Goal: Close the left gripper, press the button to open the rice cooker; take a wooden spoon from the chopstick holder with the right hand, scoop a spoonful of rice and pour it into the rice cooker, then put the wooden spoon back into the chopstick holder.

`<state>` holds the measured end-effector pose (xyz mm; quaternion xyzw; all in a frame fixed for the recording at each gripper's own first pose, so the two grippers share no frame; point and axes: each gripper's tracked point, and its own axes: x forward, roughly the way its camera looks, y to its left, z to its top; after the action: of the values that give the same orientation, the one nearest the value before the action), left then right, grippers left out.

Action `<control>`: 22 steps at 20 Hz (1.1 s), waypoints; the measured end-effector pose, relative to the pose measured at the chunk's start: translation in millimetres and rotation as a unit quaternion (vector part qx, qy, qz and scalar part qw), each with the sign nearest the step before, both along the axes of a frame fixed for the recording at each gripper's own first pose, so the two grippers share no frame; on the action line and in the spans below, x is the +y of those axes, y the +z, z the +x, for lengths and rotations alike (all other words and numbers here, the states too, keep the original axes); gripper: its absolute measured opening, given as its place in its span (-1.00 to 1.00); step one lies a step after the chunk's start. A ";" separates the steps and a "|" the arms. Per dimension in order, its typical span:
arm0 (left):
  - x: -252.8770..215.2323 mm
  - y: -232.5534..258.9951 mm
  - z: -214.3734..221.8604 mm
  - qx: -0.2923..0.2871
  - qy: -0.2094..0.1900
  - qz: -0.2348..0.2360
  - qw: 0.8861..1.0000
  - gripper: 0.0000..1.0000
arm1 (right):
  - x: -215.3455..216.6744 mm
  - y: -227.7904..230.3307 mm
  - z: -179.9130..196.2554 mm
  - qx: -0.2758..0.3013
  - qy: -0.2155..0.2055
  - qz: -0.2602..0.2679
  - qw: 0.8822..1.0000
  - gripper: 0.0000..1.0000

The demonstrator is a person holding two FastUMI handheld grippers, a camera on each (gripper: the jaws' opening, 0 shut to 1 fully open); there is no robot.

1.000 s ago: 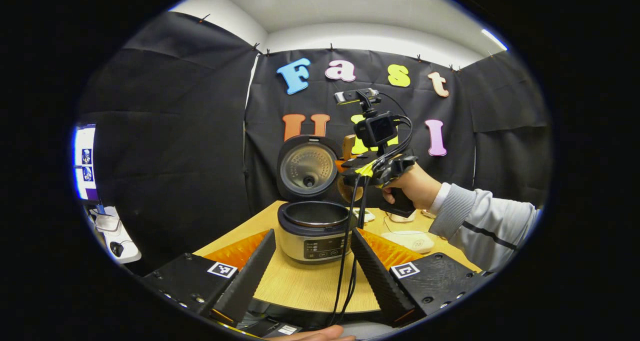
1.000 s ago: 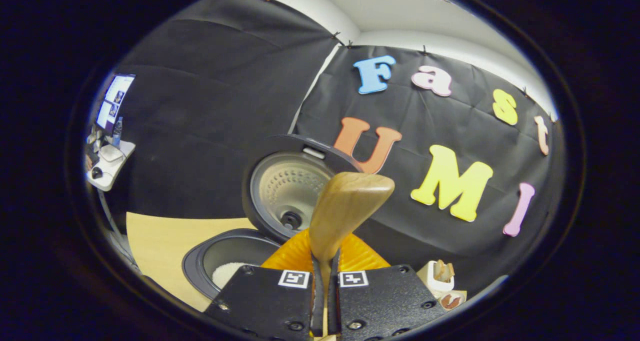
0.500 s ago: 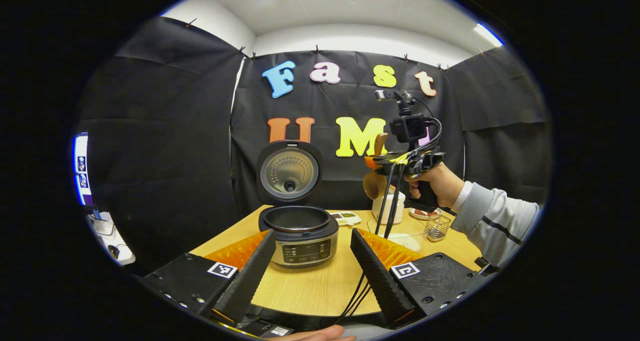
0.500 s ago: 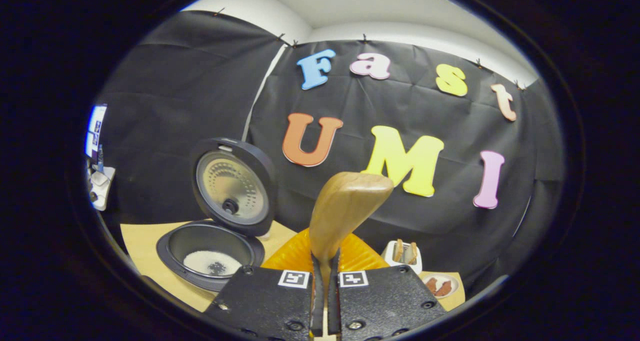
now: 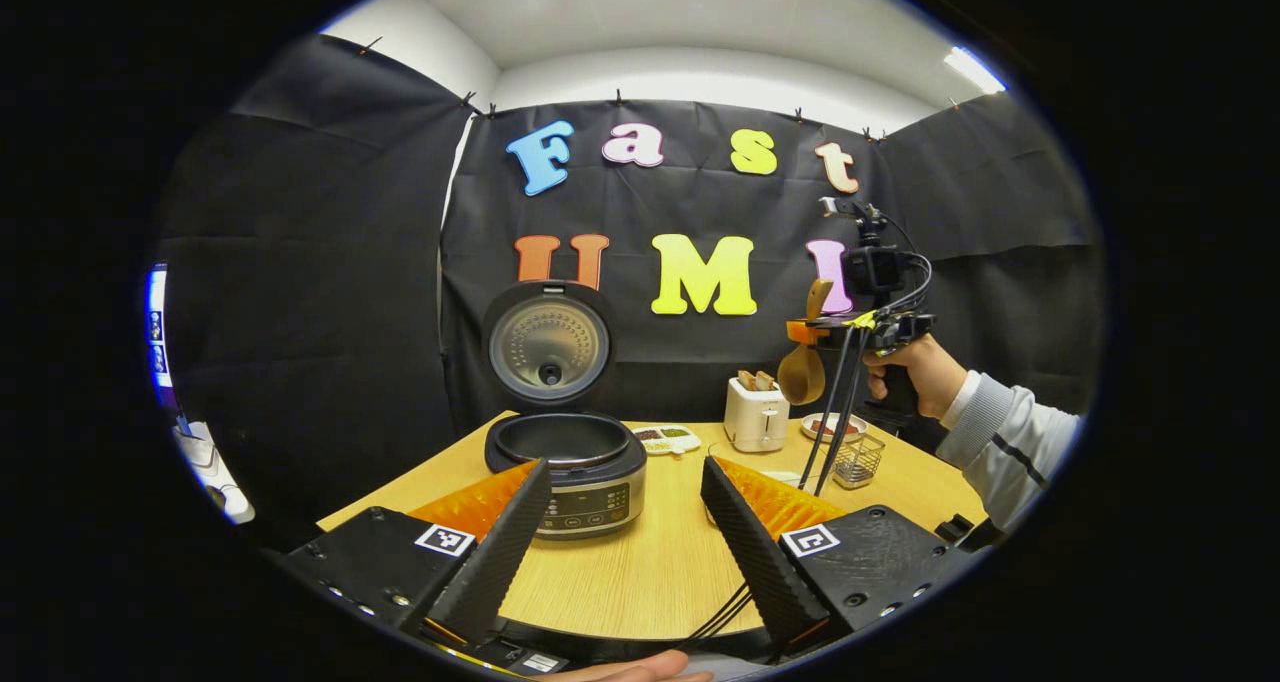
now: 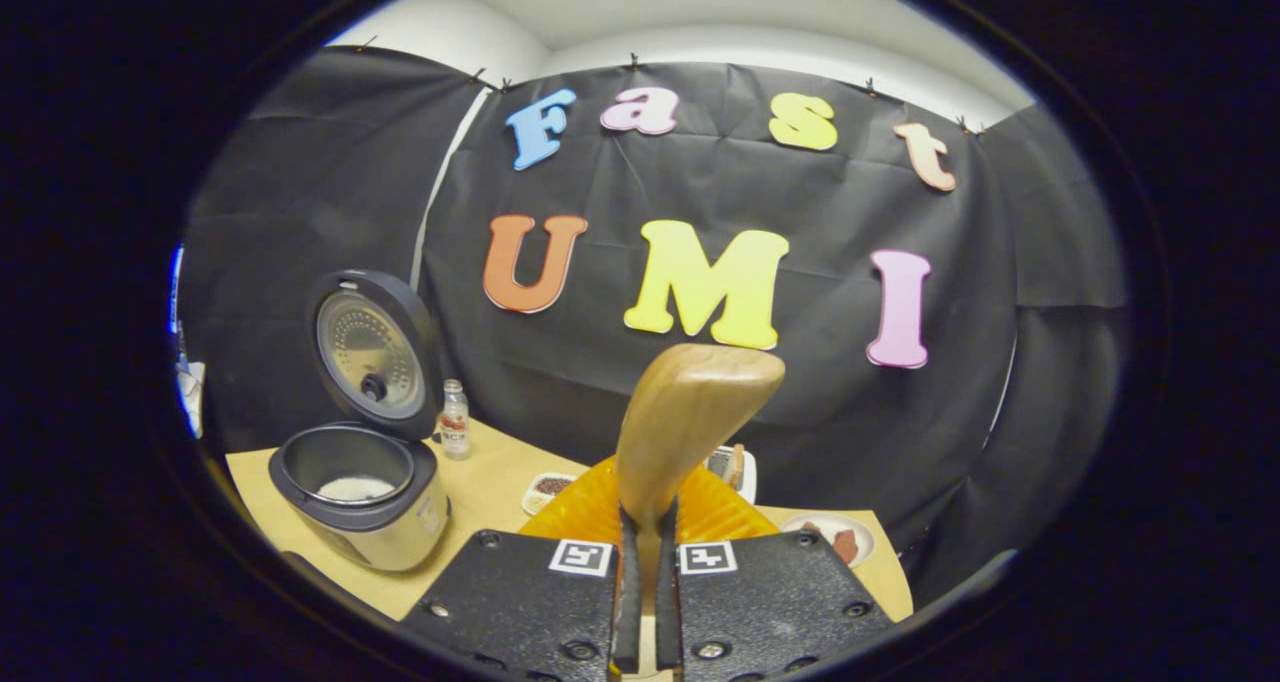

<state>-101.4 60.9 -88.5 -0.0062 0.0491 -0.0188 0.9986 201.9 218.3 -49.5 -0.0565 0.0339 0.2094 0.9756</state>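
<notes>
Moved right of the rice cooker [image 6: 360, 507], right gripper [image 6: 641, 602] clamps wooden spoon [image 6: 690, 412] upright.

The rice cooker [image 5: 570, 467] has a silver body with a black rim and a black control panel; its raised lid [image 5: 547, 343] is black outside and silver with a dotted pattern inside. White rice [image 6: 352, 487] lies in its pot. The wooden spoon [image 6: 690, 417] is light brown. The tabletop [image 5: 640, 562] is pale wood-grain. The toaster [image 5: 756, 414] is white. The sleeve [image 5: 1005, 442] is light grey with a dark stripe.
</notes>
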 end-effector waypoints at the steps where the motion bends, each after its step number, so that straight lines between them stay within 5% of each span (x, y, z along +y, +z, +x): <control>1: -1.0 0.2 -0.6 0.001 -0.005 -0.004 1.000 0.92 | -12.6 -3.9 1.3 0.002 -0.006 0.001 1.000 -0.77; 14: -8.3 13.9 4.4 -0.009 -0.016 -0.010 1.000 0.92 | -136.6 -76.8 53.6 0.048 -0.098 0.040 0.993 -0.70; 15: -8.5 13.7 4.6 -0.008 -0.015 -0.010 1.000 0.75 | -141.4 -85.8 57.7 0.057 -0.100 0.044 0.992 -0.70; 16: -8.6 14.0 4.5 -0.006 -0.015 -0.009 1.000 0.92 | -144.9 -94.8 61.9 0.065 -0.102 0.045 0.992 -0.70; 22: -12.5 13.7 6.3 0.000 -0.013 0.000 1.000 0.92 | -167.1 -126.8 81.3 0.098 -0.107 0.072 0.987 -0.75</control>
<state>-95.1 48.5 -74.8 -0.0053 0.0493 -0.0321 0.9983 283.1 51.2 -176.3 0.0389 0.1203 0.1100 0.9859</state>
